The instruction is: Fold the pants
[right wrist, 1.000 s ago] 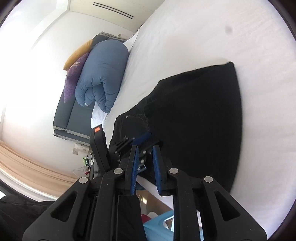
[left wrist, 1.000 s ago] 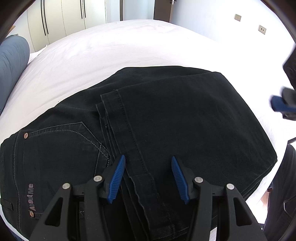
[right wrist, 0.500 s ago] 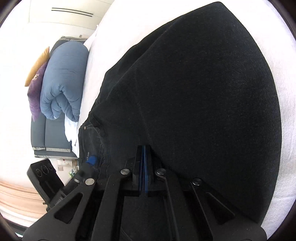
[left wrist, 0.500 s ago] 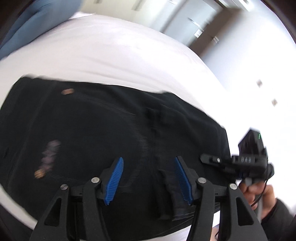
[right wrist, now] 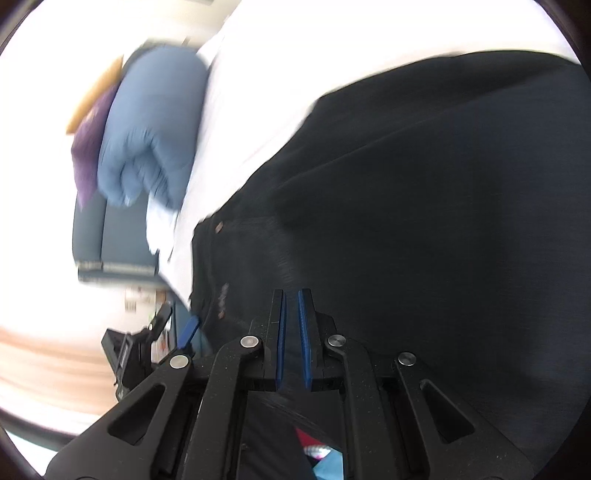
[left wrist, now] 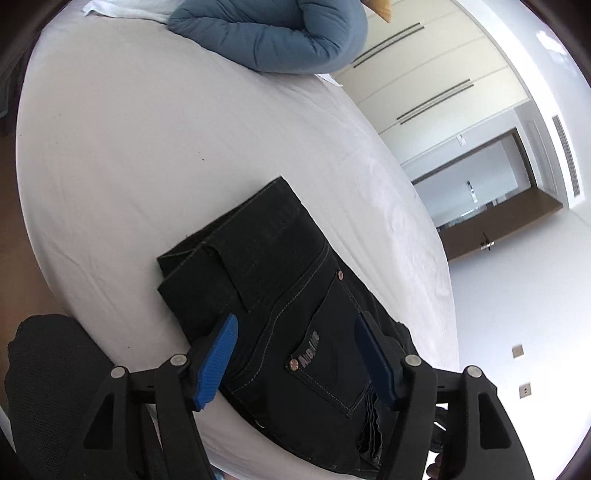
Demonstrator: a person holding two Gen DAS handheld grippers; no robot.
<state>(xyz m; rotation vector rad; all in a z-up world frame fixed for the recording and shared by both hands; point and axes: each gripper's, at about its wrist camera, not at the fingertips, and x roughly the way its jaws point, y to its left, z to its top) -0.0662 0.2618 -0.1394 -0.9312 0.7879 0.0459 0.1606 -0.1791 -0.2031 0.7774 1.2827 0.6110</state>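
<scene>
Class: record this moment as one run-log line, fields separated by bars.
folded black denim pants on white bed sheet | left gripper open, jaws just widening, over pants | right gripper nearly shut, above pants

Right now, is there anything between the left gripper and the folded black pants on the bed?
Nothing visible stands in the way. The left gripper, whose jaws have just been opening, hangs directly over the pants with only open air between its blue pads and the denim. The blue duvet lies far off, at the far end of the bed.

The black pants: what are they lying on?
The black pants lie folded on a white bed sheet. The sheet directly beneath them is covered, so anything there cannot be seen.
</scene>
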